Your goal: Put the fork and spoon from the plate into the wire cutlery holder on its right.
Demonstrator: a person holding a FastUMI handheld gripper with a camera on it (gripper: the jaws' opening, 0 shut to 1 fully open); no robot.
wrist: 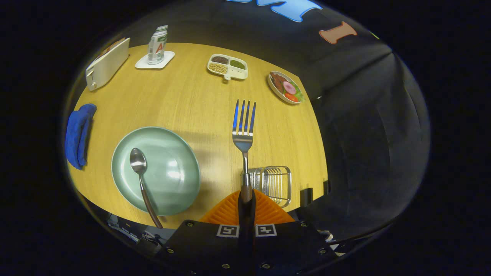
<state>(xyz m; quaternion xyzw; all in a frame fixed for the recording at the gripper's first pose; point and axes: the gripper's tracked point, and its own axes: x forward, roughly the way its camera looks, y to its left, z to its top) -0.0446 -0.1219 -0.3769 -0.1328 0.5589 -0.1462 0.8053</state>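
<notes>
The hand-held gripper [246, 199] is clamped on the fork [244, 130], tines pointing forward, its handle directly above the holder [273, 183].

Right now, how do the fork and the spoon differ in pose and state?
The fork is clamped by its handle in the shut claw, tines pointing ahead above the wire cutlery holder; the spoon lies free on the green plate, its handle overhanging the rim. Both have shiny metal heads.

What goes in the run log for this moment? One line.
tool: shut on fork | fork: lifted, above wire cutlery holder | spoon: on plate | step: fork not yet in holder
</notes>
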